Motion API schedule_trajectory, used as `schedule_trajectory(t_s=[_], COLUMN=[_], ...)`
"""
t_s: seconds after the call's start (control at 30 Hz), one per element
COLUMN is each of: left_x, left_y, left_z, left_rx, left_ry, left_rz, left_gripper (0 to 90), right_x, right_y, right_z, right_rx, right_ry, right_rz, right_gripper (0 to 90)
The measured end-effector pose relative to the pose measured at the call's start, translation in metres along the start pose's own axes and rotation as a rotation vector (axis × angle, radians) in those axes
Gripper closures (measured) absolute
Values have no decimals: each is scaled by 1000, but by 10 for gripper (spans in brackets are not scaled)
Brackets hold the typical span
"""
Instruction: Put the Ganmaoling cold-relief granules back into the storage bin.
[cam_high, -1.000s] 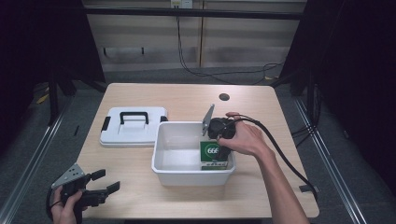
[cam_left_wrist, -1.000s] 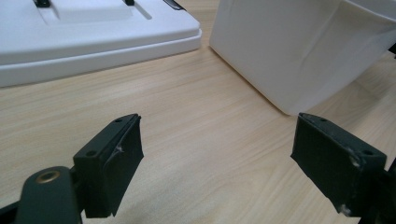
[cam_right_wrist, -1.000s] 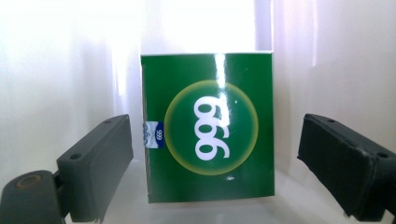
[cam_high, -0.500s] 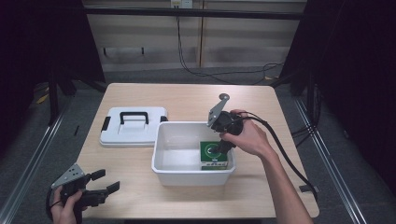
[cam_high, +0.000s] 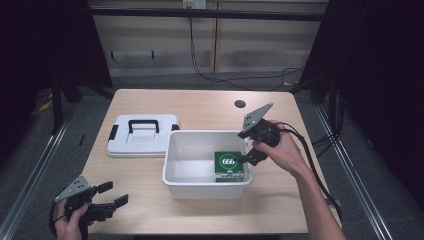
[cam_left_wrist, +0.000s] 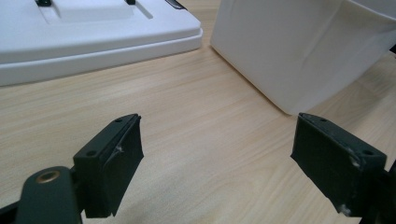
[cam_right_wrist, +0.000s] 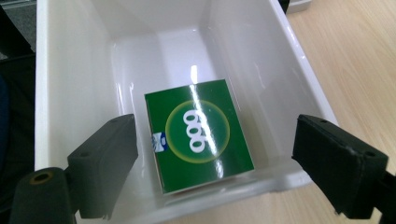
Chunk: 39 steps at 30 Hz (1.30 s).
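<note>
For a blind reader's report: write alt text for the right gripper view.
A flat green box printed with white 666 lies on the floor of a white plastic bin, seen from above between the open right gripper. Light wooden table shows beside the bin.

Your right gripper (cam_high: 248, 159) hung over the right rim of the white bin (cam_high: 206, 185), jaws spread wide, with open air between them and the green box (cam_right_wrist: 198, 134) lying flat on the bin floor against that right wall. The rest of the bin floor, toward its left wall, lay bare, so you had room to reach in there.

Your left gripper (cam_high: 111, 196) sat low at the table's (cam_high: 210, 102) front left corner, jaws apart, bare wood ahead of it. The bin's near corner stood to its right and the white lid (cam_high: 141, 135) blocked the way toward the far left edge. The table's far edge was open.
</note>
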<state>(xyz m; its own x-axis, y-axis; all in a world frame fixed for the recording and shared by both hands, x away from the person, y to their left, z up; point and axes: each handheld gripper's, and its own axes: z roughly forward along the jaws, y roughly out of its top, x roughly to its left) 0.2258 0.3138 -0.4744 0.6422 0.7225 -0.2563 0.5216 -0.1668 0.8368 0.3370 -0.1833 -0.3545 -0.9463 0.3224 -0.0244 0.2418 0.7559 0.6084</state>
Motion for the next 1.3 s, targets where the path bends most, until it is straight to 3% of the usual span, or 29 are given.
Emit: schedule_trajectory(t_s=[0.4, 0.47, 0.8, 0.93, 1.3], left_x=[0, 0, -1, 0, -1], left_y=[0, 0, 0, 0, 0], left_z=[0, 0, 0, 0, 1], left_rx=[1, 0, 2, 0, 9], left_ry=[1, 2, 3, 6, 10], left_rz=[-1, -2, -4, -2, 0], left_gripper=[159, 158, 159, 158, 158], right_x=[9, 10, 19, 24, 41], right_y=[-35, -39, -74, -92, -131], right_z=[-14, -17, -37, -40, -43], right_rx=[-67, -54, -115, -171, -200], right_ry=[-58, -85, -178, -267, -295], right_rz=[51, 61, 143, 199, 265], right_gripper=[136, 135, 136, 135, 137])
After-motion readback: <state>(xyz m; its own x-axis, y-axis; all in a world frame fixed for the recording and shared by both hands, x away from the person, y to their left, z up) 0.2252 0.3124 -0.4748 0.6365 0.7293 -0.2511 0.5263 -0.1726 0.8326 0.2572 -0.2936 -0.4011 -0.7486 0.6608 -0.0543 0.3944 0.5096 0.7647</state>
